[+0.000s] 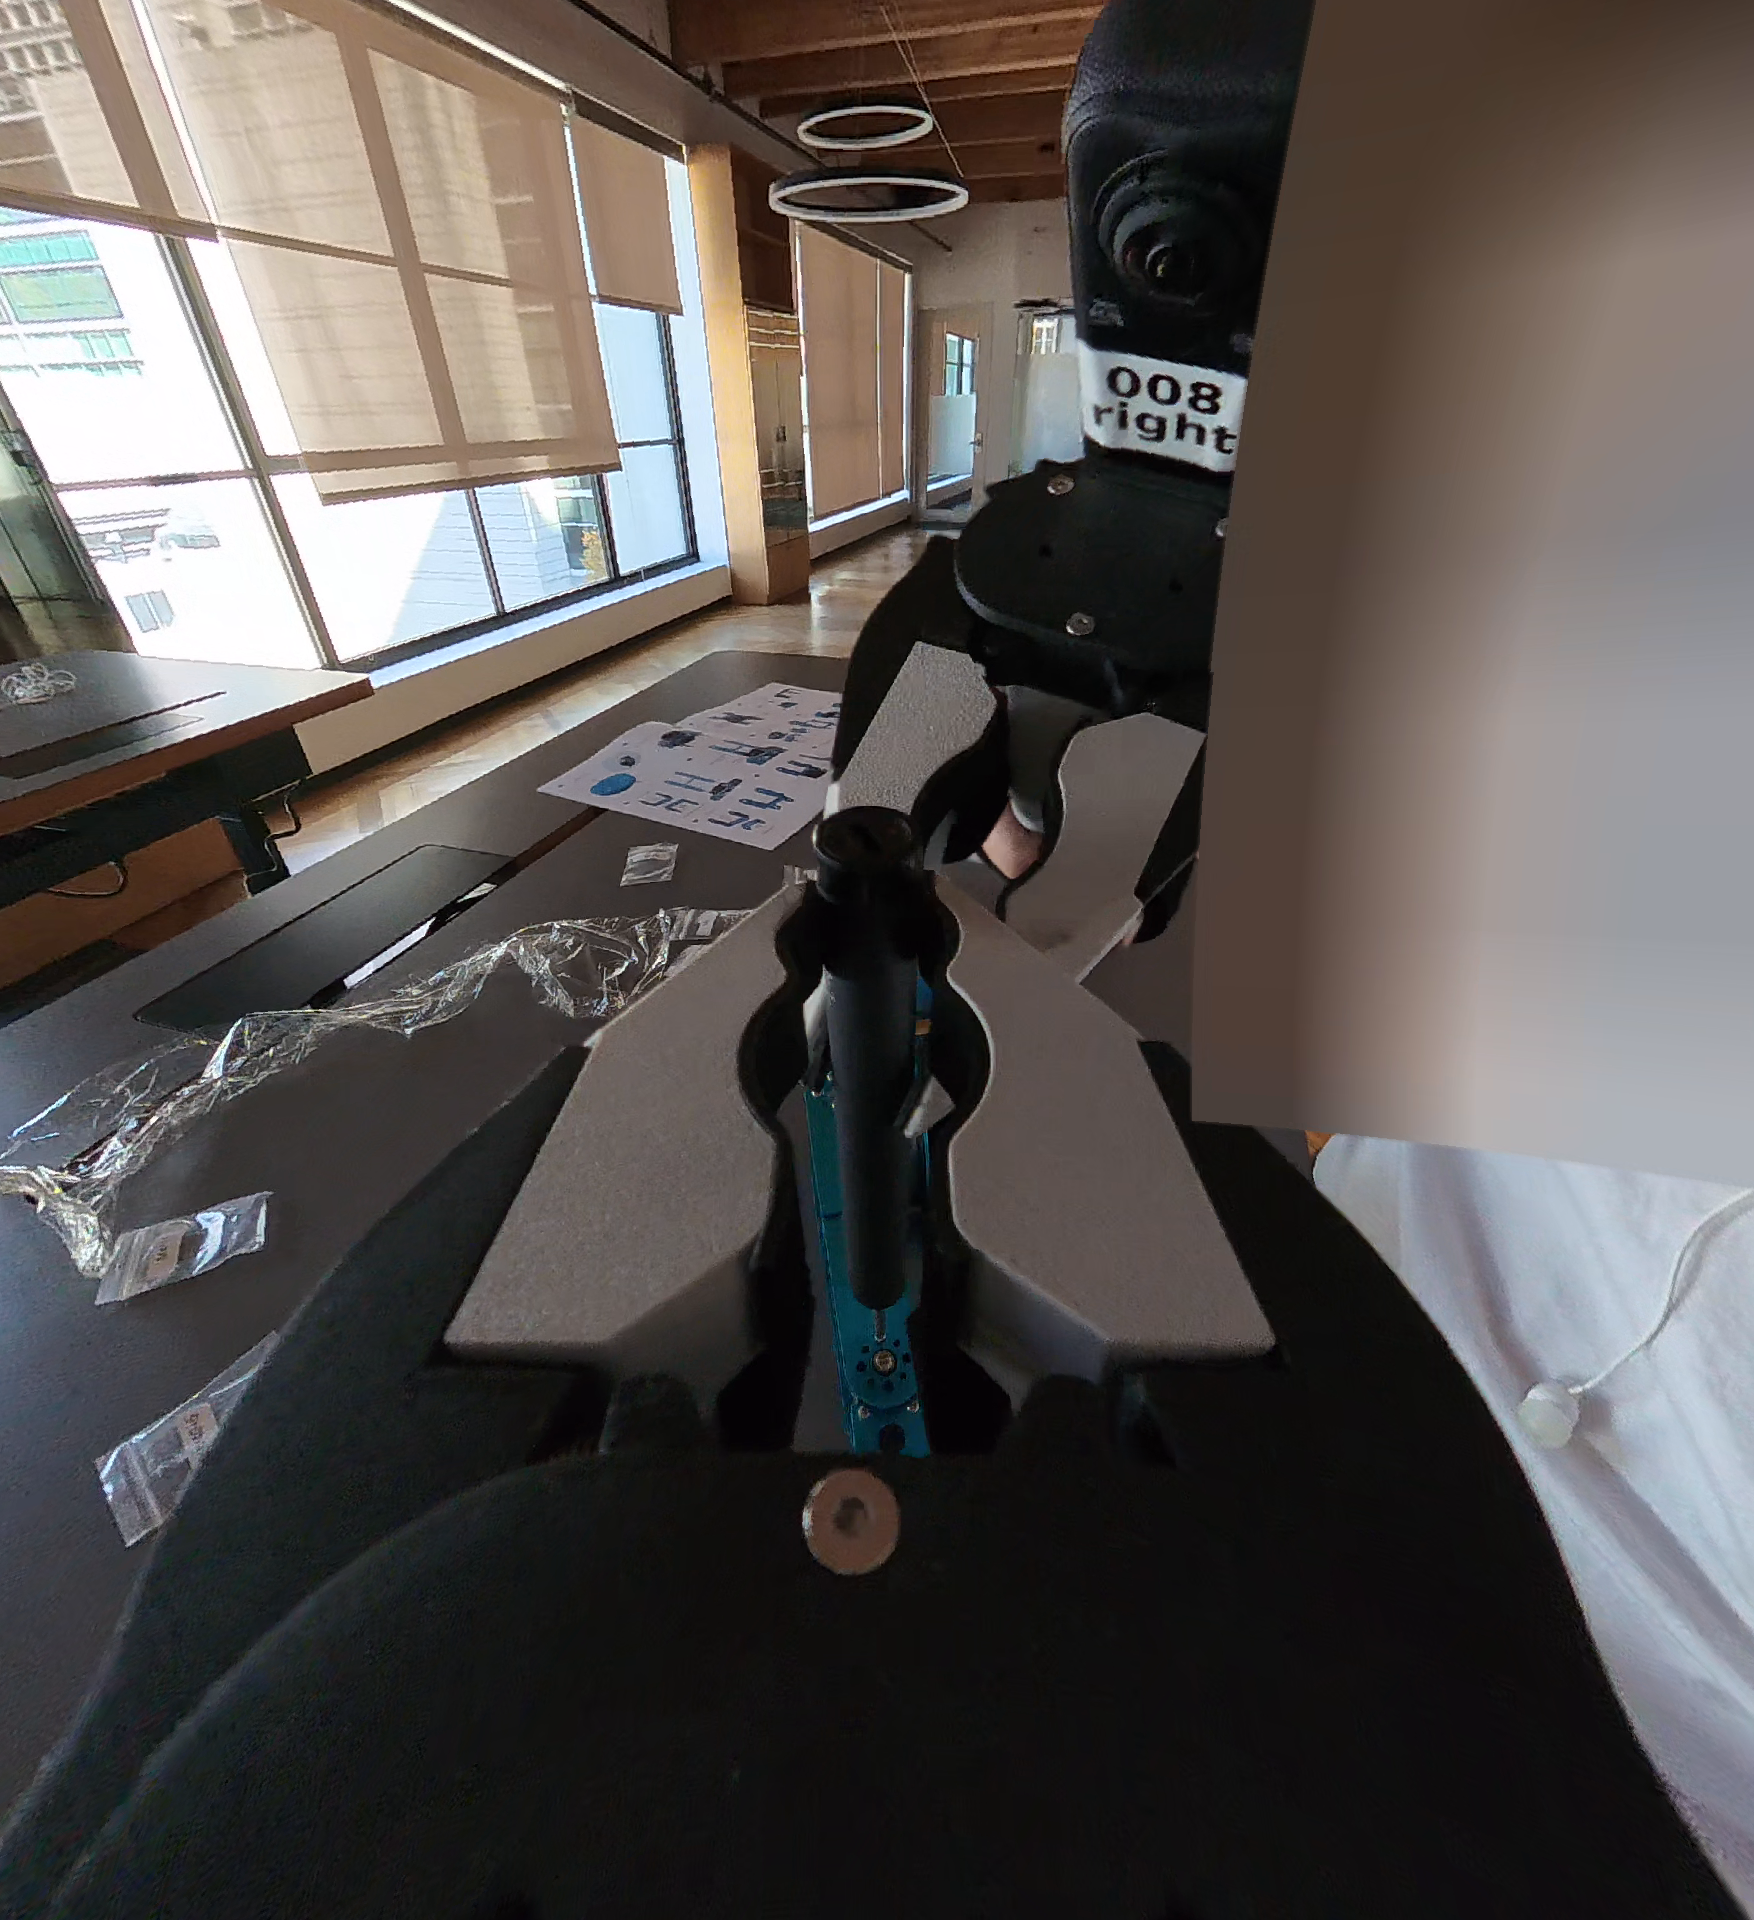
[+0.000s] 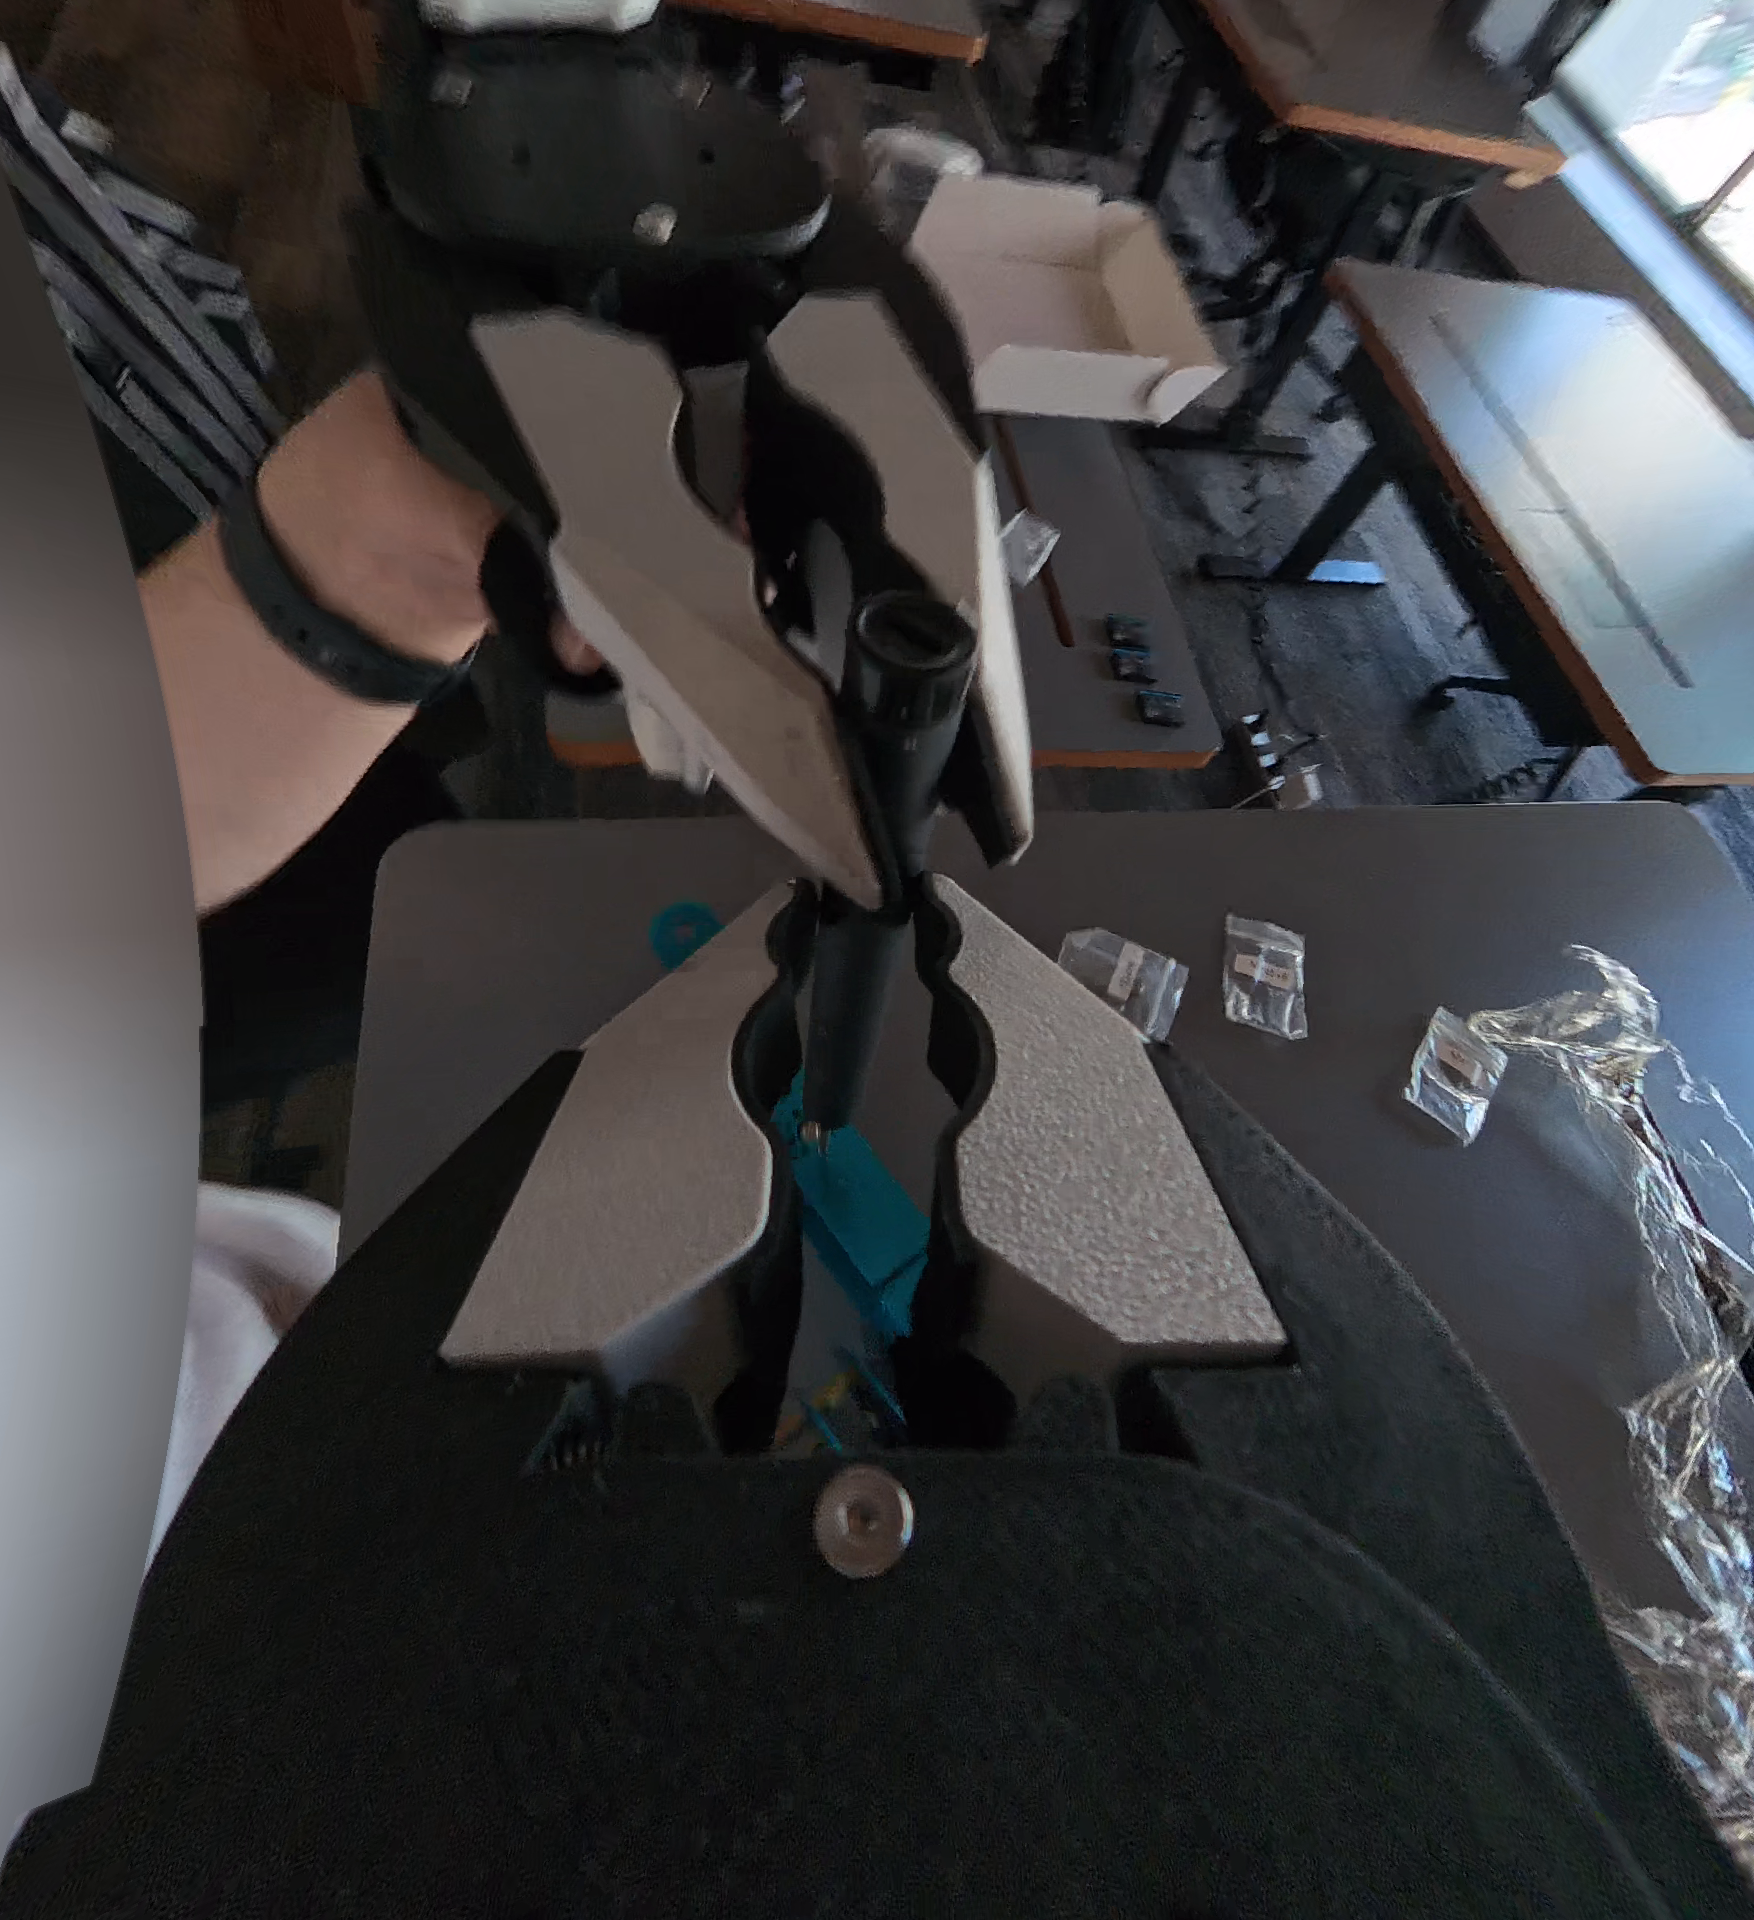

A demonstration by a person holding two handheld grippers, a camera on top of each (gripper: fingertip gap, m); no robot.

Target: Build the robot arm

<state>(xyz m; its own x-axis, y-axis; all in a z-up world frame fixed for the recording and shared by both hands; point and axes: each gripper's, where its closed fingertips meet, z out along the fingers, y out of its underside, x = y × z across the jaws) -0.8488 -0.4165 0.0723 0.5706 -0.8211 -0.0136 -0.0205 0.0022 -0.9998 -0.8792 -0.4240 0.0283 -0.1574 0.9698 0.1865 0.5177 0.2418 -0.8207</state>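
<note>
We see the left gripper [image 2: 899,862] clenched on a black screwdriver [image 1: 868,1091]. In the right wrist view its two grey fingers [image 2: 644,582] pinch the handle just below the ribbed cap. A hand [image 2: 374,540] with a black wristband [image 2: 333,634] grasps this gripper from behind.

The screwdriver shaft passes between the tips of the right gripper [image 2: 857,904]. Its bit rests on a blue part [image 2: 857,1226], at a small screw. The blue part sits in the gap between the right gripper's fingers, above the near edge of the dark table [image 2: 1372,914]. The fingers stand narrowly apart. We cannot tell whether they clamp the blue part or only flank it.

In the left wrist view, the blue part shows as a long bar behind the screwdriver, between the left fingers.

On the table we note:
- three small clear bags [image 2: 1266,977], to the right of the grippers;
- a crumpled strip of clear film [image 2: 1683,1247], just beyond the bags, toward the table edge;
- printed sheets [image 1: 686,790], at the far end of the table in the left wrist view.
</note>
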